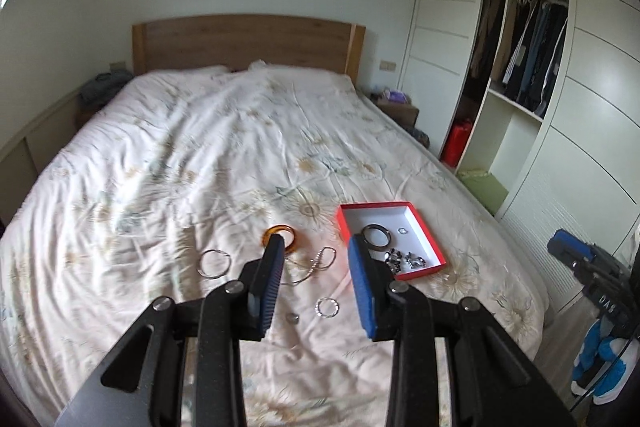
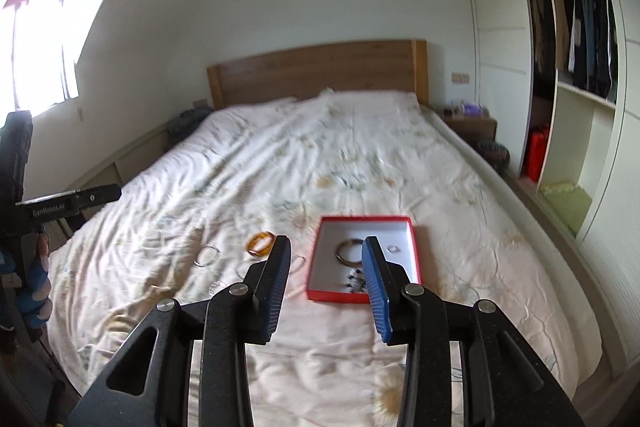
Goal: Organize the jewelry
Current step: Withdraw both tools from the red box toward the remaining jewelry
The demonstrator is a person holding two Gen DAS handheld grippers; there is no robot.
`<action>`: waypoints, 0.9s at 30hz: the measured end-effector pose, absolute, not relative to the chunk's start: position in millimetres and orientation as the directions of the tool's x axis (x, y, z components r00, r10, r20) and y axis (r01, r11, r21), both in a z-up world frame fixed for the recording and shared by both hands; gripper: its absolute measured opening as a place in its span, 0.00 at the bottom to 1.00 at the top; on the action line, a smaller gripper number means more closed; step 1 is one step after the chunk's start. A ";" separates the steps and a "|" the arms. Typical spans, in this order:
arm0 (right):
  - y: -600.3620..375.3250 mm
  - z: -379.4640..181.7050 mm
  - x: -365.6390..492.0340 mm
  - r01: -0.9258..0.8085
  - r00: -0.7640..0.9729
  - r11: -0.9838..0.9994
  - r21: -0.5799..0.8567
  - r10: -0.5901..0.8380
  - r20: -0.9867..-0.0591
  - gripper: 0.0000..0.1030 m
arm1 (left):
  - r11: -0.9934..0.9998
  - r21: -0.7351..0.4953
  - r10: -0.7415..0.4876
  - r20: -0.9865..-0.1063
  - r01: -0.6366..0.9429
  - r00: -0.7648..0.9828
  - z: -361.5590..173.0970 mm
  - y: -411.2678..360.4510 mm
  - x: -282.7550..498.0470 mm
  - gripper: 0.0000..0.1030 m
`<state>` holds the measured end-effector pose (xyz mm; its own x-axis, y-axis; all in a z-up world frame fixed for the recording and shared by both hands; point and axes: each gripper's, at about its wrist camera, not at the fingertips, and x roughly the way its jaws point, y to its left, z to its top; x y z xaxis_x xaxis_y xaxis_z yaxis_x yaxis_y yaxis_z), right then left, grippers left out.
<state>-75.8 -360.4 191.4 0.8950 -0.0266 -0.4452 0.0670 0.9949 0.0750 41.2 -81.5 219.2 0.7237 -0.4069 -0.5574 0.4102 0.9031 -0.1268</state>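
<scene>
1. A bed (image 1: pixel 168 147) with a floral duvet carries everything.
2. The left gripper (image 1: pixel 316 247) and the right gripper (image 2: pixel 326 247) hang above the bed, jaws released and holding nothing.
3. A red box (image 1: pixel 434 247) lies on the duvet near the foot of the bed, with a dark bangle (image 1: pixel 378 235), a small ring (image 1: pixel 402 231) and beaded pieces (image 1: pixel 404 261) inside.
4. Left of the box, loose on the duvet: an amber bangle (image 1: pixel 294 245), silver hoops (image 1: pixel 215 263), a sparkly ring (image 1: pixel 328 307).

I see a wrinkled, matt floral cotton bedspread (image 1: pixel 200 155), a matt red cardboard box (image 1: pixel 424 239) (white inside), shiny silver metal hoops (image 1: pixel 215 263), a glossy amber plastic bangle (image 1: pixel 294 233) and a smooth wooden headboard (image 1: pixel 248 43).
</scene>
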 end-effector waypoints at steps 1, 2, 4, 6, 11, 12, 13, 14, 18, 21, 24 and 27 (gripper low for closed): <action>-355.3 195.5 -81.1 0.062 0.899 0.995 0.073 -0.024 -0.436 0.36 | 0.904 -0.124 -0.406 -0.548 0.409 0.731 223.1 -73.2 31.7 0.30; -349.0 200.0 -87.0 0.055 0.905 0.996 0.070 -0.020 -0.425 0.36 | 0.905 -0.123 -0.406 -0.543 0.408 0.735 224.7 -68.3 25.9 0.30; -338.4 207.3 -97.8 0.042 0.913 0.997 0.067 -0.011 -0.407 0.36 | 0.906 -0.121 -0.404 -0.532 0.405 0.744 228.2 -57.2 13.4 0.30; -329.5 213.2 -107.1 0.029 0.920 0.997 0.066 -0.001 -0.392 0.36 | 0.910 -0.125 -0.399 -0.522 0.396 0.754 230.9 -44.1 0.9 0.30; -311.6 222.2 -123.2 -0.005 0.932 0.999 0.053 0.024 -0.363 0.36 | 0.921 -0.141 -0.384 -0.490 0.363 0.783 236.4 -14.0 -23.8 0.30; -309.1 223.1 -124.8 -0.011 0.933 0.999 0.050 0.028 -0.359 0.36 | 0.924 -0.141 -0.377 -0.483 0.355 0.790 237.2 -9.3 -27.4 0.30; -306.2 224.2 -127.2 -0.018 0.935 0.999 0.049 0.034 -0.354 0.36 | 0.927 -0.140 -0.370 -0.477 0.347 0.797 237.8 -5.0 -30.0 0.30; -303.4 225.4 -129.4 -0.025 0.936 0.998 0.049 0.040 -0.350 0.37 | 0.931 -0.139 -0.361 -0.469 0.336 0.806 237.9 0.2 -33.7 0.30; -295.9 225.9 -135.5 -0.054 0.939 0.997 0.051 0.068 -0.337 0.37 | 0.937 -0.153 -0.350 -0.452 0.315 0.821 236.3 17.1 -44.1 0.30; -291.2 224.5 -137.0 -0.071 0.939 0.996 0.048 0.083 -0.333 0.37 | 0.939 -0.155 -0.342 -0.446 0.306 0.827 234.7 24.5 -48.8 0.30; -289.8 223.2 -136.7 -0.086 0.938 0.995 0.048 0.097 -0.332 0.37 | 0.939 -0.164 -0.343 -0.459 0.301 0.820 231.0 27.3 -51.6 0.31; -288.0 220.3 -135.3 -0.096 0.936 0.994 0.050 0.107 -0.334 0.37 | 0.943 -0.168 -0.332 -0.473 0.286 0.816 225.5 29.2 -51.0 0.34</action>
<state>-135.3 -288.0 220.3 0.9365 0.1073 -0.3339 -0.0961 0.9941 0.0500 -51.0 29.2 225.5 0.8161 -0.3323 -0.4729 0.2864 0.9432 -0.1684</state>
